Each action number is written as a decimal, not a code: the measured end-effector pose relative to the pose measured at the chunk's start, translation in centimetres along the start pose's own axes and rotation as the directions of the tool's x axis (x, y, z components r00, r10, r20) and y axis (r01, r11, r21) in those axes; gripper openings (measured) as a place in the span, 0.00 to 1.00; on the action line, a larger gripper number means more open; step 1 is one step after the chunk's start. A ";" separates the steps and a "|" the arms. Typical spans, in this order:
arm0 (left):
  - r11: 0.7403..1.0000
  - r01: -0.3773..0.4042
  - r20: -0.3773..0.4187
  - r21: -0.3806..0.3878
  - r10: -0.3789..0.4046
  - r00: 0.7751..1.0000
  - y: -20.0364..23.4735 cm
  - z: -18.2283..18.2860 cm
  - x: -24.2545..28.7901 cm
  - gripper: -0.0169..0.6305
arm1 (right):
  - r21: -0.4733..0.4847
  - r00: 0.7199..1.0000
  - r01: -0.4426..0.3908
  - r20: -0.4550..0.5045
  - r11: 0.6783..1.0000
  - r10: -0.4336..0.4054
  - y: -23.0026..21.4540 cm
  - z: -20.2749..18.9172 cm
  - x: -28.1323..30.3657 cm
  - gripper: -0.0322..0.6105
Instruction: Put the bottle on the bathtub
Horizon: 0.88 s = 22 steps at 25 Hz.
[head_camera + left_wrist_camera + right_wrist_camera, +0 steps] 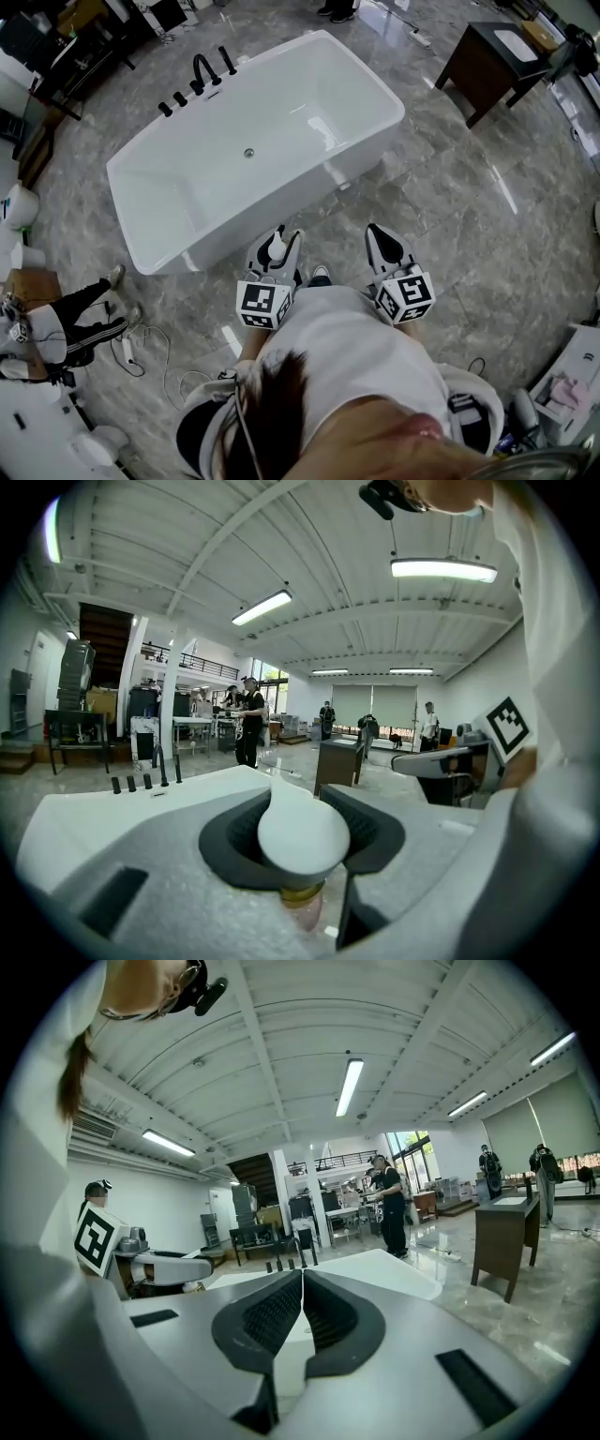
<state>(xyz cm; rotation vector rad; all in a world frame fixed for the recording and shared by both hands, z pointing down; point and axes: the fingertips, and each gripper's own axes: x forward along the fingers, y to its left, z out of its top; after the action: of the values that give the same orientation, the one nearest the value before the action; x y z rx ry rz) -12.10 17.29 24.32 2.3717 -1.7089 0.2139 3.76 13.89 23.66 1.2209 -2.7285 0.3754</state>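
Left tongs [281, 240]: clamped on the bottle [302, 834]. The dark pads [380, 829] press its sides just under the cap.
Bottle: white rounded cap, gold collar, pale pink body below. It stands roughly upright in the grip. Body mostly hidden by the pads.
Right tongs [302, 1288]: shut together, nothing between them. They hang idle at lower centre-right of the head view, level with the left pair.
Bottle position: lower centre of the head view, over the grey marble floor [469, 216], just short of the bathtub's near wall. Not yet over the rim.
Bathtub [281, 122]: white, rectangular, empty, set diagonally across upper centre of the head view. Drain in the middle of the basin.
Taps [206, 70]: black spout and knobs along the far rim, upper left.
Step in hand (judgement): carrying the bottle forward to the tub edge. Placing not begun.
Where to set down (judgement): the near rim is closest, and it looks flat but narrow. The far rim beside the taps looks broader but means reaching across the basin.
How to do it well (judgement): keep the bottle vertical, bring its base squarely over the rim, lower until it bears, then part the tongs slowly and draw straight back.
Risk (judgement): glossy rim and a high grip. A tilted release could tip the bottle into the basin or onto the floor.
Right tongs' use (judgement): free to steady the bottle if it wobbles.
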 end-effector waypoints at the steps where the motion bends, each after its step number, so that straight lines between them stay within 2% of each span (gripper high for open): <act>1: 1.000 0.002 0.001 0.001 -0.002 1.000 0.6 0.0 0.1 0.24 | 0.000 1.000 0.005 0.001 1.000 -0.005 0.2 0.0 0.4 0.07; 6: 1.000 0.000 0.010 -0.002 0.000 1.000 2.6 0.4 0.8 0.24 | -0.003 1.000 0.018 -0.001 1.000 -0.018 0.6 0.4 1.7 0.07; 13: 1.000 0.003 -0.011 -0.022 -0.004 1.000 3.1 -0.1 1.9 0.24 | 0.004 0.999 0.042 -0.025 0.999 -0.041 -0.6 0.0 2.4 0.07; 22: 0.999 -0.016 -0.033 -0.034 0.015 0.999 3.4 0.3 5.3 0.24 | 0.017 0.999 0.003 -0.047 1.000 -0.002 -3.2 0.5 5.4 0.07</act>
<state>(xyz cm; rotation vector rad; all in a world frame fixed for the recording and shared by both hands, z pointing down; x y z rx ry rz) -13.61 11.28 25.56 2.3185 -1.7027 0.2232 2.60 7.83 24.92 1.2036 -2.6895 0.4231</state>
